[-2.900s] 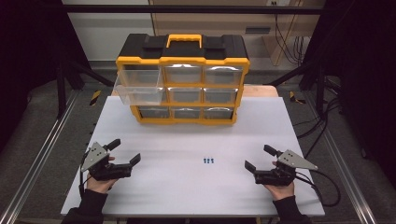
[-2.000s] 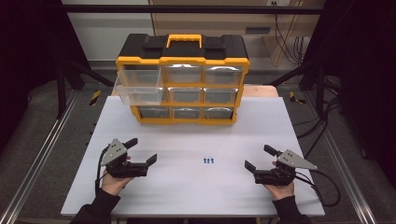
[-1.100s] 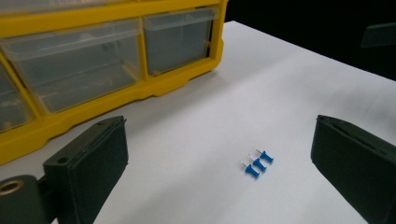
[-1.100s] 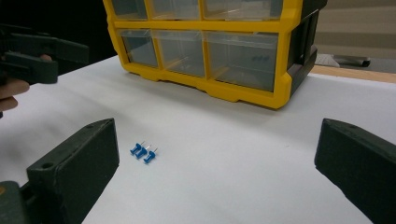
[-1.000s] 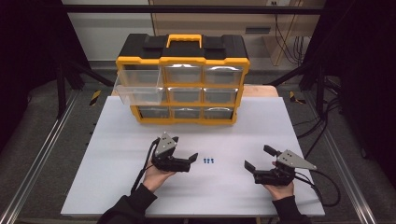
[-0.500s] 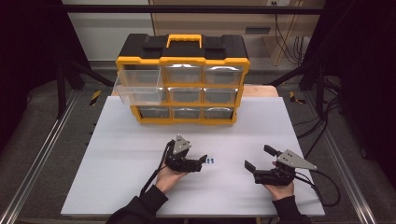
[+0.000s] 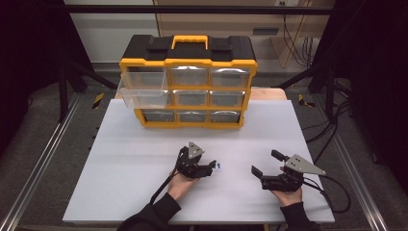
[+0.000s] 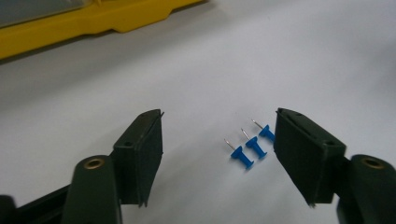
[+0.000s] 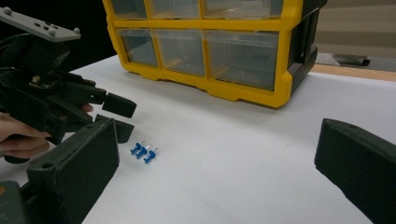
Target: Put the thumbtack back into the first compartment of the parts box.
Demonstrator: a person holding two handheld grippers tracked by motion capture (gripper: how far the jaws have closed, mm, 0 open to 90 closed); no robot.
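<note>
Three blue pushpins (image 8: pixel 252 148) lie side by side on the white table (image 7: pixel 134 159), small in the high view as pushpins (image 7: pixel 219 166). My left gripper (image 8: pixel 219 114) is low over them, and its jaws have just been closing. The pins lie between the jaws, close to the right one, and no pad touches them. In the high view the left gripper (image 7: pixel 211 166) sits just left of the pins. My right gripper (image 7: pixel 266 162) rests open on the table to the right, with nothing between its jaws. Its own view shows the pushpins (image 9: pixel 144 151) and the left gripper (image 9: pixel 122 116).
A yellow and black drawer organizer (image 7: pixel 188 79) stands at the back of the table. Its left middle clear drawer (image 7: pixel 144 96) is pulled out. Black cables trail from both grippers toward the near edge. Metal rails run along both sides of the table.
The left hand has carried its gripper from the table's left to the pins and lowered it. Its jaws stand narrower than before. The right gripper has stayed in place.
</note>
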